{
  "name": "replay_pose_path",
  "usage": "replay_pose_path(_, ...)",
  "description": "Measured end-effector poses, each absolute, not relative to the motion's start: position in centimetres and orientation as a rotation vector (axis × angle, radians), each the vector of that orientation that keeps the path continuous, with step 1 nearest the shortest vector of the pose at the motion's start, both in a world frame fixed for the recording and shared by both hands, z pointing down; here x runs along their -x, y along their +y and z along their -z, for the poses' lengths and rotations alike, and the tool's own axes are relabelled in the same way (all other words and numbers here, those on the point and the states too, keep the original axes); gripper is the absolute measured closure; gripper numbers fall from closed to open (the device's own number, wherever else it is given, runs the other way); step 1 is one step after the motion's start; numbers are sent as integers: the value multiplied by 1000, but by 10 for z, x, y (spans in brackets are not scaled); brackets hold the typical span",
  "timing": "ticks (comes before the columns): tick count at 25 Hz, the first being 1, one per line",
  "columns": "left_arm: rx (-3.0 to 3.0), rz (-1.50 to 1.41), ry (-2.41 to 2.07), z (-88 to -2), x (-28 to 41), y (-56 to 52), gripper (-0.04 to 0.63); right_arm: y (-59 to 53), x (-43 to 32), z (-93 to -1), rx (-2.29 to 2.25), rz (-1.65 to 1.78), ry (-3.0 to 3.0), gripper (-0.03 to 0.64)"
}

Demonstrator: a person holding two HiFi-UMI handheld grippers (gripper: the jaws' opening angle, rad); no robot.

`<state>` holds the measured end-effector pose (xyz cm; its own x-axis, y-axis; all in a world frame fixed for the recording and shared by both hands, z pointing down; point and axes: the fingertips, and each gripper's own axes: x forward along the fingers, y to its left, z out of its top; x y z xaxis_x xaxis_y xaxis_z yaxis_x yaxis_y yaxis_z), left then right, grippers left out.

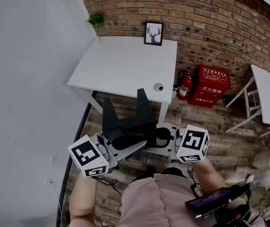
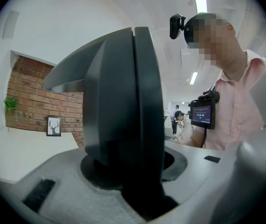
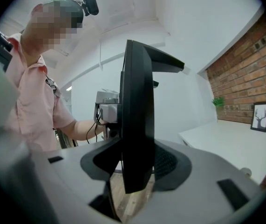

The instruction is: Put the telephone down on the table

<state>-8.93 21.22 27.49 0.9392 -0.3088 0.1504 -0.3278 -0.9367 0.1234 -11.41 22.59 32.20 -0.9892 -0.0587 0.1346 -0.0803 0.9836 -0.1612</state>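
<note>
The telephone (image 1: 125,119) is a black angular unit held in the air over the wooden floor, in front of the white table (image 1: 120,65). My left gripper (image 1: 127,148) is shut on its lower left part, and in the left gripper view the dark body (image 2: 123,101) fills the gap between the jaws (image 2: 137,190). From the right, my right gripper (image 1: 156,138) is shut on a thin black panel of the telephone (image 3: 135,115), which stands edge-on between its jaws (image 3: 123,190). Both grippers point nearly level, facing each other.
On the table stand a framed deer picture (image 1: 153,33), a small plant (image 1: 96,19) and a small round object (image 1: 158,86) near its front right corner. A fire extinguisher (image 1: 185,85) and a red box (image 1: 213,85) stand by the brick wall. Another white table (image 1: 269,93) is at the right.
</note>
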Motion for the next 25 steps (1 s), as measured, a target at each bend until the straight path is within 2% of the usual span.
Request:
replay_pose_path(13,-2917,-217,-395,-290,92,152,425,167,117,-335,-192,-318,-3001,422)
replay_pose_path(25,-2850,-246,-331,-317,86,34,425,50,113,-360,-231,-439,-2989,422)
